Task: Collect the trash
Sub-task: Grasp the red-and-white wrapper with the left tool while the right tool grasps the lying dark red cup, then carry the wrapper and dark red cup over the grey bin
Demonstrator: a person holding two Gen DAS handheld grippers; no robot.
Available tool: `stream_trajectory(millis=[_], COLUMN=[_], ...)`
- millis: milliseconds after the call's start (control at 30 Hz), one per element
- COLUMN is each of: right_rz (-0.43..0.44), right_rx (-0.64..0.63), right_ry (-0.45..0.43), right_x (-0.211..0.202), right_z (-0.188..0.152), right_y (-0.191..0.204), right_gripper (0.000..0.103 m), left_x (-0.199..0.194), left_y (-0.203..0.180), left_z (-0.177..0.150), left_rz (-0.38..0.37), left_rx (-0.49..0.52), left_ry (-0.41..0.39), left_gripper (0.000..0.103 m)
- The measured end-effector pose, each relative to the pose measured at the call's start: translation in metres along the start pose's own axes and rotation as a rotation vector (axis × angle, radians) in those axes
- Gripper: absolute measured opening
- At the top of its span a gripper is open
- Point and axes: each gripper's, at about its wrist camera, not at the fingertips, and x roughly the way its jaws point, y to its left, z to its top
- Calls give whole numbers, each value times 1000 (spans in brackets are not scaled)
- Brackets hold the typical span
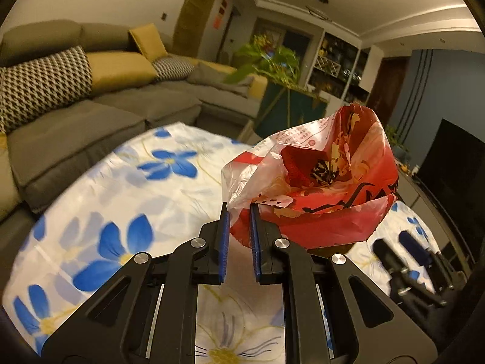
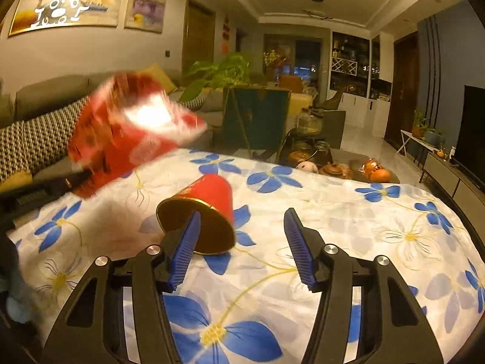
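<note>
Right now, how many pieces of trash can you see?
2. A red wrapper is pinched in the left gripper, raised off the table. A red cup lies on its side on the floral cloth, ahead of the open right gripper. More may be hidden.

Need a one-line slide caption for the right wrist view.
Open right claw approaches a tipped red paper cup on the floral tablecloth.

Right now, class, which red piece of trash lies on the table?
The red cup, tipped on its side on the floral cloth; the red bag hangs in the left claw.
</note>
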Motion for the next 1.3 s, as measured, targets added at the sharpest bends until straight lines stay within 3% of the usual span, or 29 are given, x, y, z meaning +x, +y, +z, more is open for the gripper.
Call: stream_trajectory(millis=[433,600,933,1300], right_rz=[27,36,-13,-154], right_rx=[-70,-69,-34,33], right_ry=[98,91,-24,-107], right_x=[37,34,-26,-123], right_z=[0,0,-2,-32], right_y=[14,14,-18,-92], right_gripper=[19,3,3,3], left_x=[-3,-1,-18,-49], left_y=[5,6,-6,-90], left_z=[3,1,-1,-19], left_rz=[14,14,-4,-133], left_rx=[-16,-24,-5,96], left_ry=[-10,2,-16,-2], left_gripper=[12,12,12,12])
